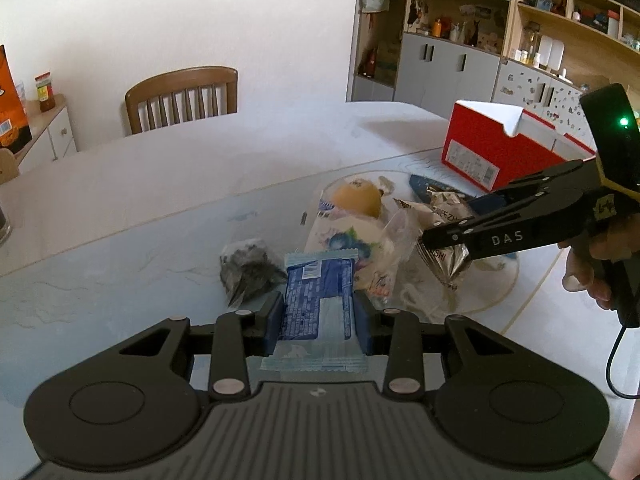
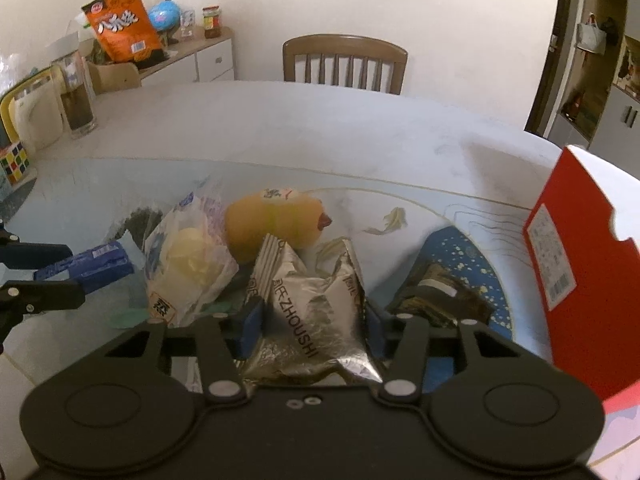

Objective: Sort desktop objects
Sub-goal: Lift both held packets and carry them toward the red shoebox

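Note:
My left gripper (image 1: 319, 304) is shut on a blue snack packet (image 1: 316, 280), lifted just above the glass table top (image 1: 140, 240). In the right wrist view the same left gripper (image 2: 76, 272) shows at the left edge with the blue packet (image 2: 96, 262) in it. My right gripper (image 2: 314, 320) is shut on a crinkled silver packet (image 2: 316, 312) printed ZHOUSHI. From the left wrist view, that right gripper (image 1: 444, 246) reaches in from the right with a hand behind it, pinching the silver packet (image 1: 444, 264).
On the table lie a bagged yellow bun (image 2: 276, 224), a clear bag with a pale pastry (image 2: 188, 264), a dark starred packet (image 2: 448, 292) and a small dark bag (image 1: 248, 272). An open red box (image 1: 492, 148) stands at the right. A wooden chair (image 1: 182, 96) sits at the far side.

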Demonstrator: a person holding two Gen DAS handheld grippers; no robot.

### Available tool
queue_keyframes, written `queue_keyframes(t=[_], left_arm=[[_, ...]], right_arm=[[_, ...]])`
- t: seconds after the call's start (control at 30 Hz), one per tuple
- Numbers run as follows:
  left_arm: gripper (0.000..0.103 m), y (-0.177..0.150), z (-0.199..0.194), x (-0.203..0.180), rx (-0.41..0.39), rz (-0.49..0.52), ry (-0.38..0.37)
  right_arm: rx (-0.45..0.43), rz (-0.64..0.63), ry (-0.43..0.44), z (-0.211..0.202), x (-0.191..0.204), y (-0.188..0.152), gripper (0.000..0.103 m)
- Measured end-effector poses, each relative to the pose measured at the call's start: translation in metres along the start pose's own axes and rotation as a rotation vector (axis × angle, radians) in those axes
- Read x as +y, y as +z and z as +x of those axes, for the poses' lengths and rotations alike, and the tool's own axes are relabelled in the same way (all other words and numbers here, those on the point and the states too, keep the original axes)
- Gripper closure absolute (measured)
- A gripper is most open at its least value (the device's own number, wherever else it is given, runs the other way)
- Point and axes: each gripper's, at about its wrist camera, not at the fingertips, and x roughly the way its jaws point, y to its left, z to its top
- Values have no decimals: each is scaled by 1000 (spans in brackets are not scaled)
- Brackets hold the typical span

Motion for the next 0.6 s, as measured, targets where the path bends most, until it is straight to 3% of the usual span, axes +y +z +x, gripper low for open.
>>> queue_keyframes(t=[0.6], left_arm=[[68,40,-30,-36,-80,35,-26]], right_arm=[[-75,107,25,-69,-46,11,52]])
